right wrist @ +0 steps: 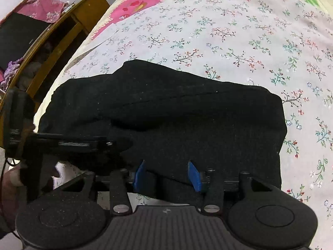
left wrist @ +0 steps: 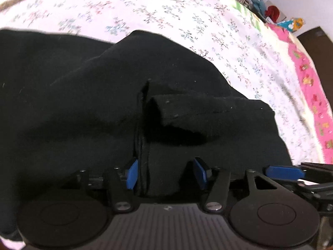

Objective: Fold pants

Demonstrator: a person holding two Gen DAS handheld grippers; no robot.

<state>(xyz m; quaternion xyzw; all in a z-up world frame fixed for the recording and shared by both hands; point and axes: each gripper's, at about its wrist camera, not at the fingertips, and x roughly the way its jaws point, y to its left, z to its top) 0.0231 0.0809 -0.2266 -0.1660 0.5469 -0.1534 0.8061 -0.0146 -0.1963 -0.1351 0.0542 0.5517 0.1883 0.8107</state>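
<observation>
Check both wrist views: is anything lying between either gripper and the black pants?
Nothing visible does. The black pants lie bunched on the floral bedsheet, and their cloth already sits between the open fingers of the left gripper and the right gripper. No other object lies on the pants.

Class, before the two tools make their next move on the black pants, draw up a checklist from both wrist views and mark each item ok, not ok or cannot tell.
1. Pants lie fully on the floral bedsheet: ok.
2. Left tool is released: cannot tell; its blue pads stand apart with cloth bunched between them, the left pad against it.
3. Right tool is released: cannot tell; cloth lies between its pads.
4. Fold is flat: not ok; a loose flap sticks up.
5. Tools have room: not ok; they sit close, the right tool's finger showing beside the left.
</observation>
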